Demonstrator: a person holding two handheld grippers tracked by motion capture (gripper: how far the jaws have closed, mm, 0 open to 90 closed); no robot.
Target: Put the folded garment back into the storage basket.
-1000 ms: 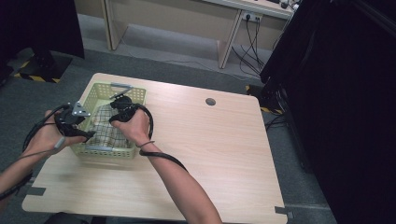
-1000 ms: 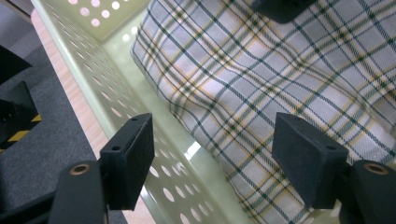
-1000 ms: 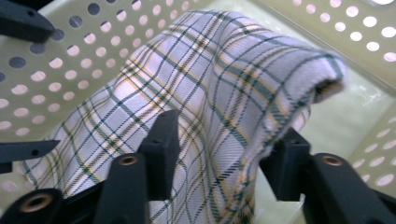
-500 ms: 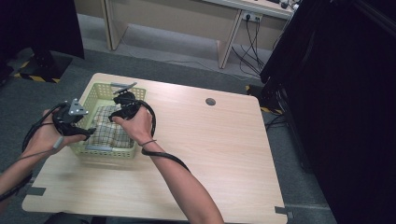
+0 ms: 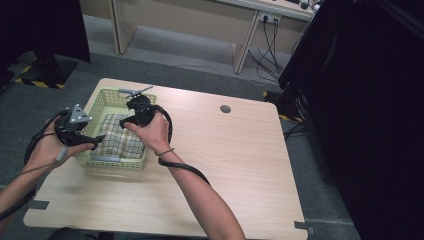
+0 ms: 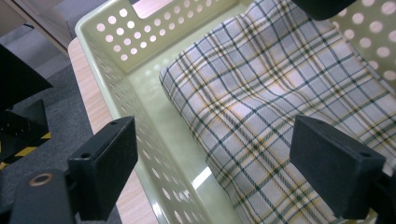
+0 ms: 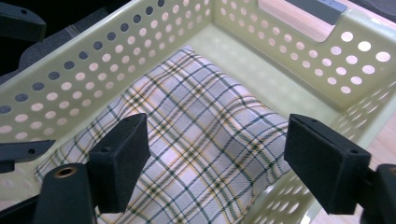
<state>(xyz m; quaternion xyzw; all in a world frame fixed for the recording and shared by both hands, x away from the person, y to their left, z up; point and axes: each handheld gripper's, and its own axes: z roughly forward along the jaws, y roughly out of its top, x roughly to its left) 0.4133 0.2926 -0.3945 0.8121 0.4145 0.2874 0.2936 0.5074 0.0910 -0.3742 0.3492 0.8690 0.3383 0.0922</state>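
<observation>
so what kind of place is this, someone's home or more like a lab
More likely a lab or office workroom than a home. Grey carpet floor, plain desks with cables running to a wall socket, black curtains, and black-and-yellow hazard tape on a stand base beside the wooden table.

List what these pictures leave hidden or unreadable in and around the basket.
- Basket floor under the plaid cloth: covered by the cloth in both gripper views.
- Cloth's near end, left gripper view: cut off by the bottom edge.
- Cloth's right part, high view: hidden behind the right gripper and hand.
</observation>
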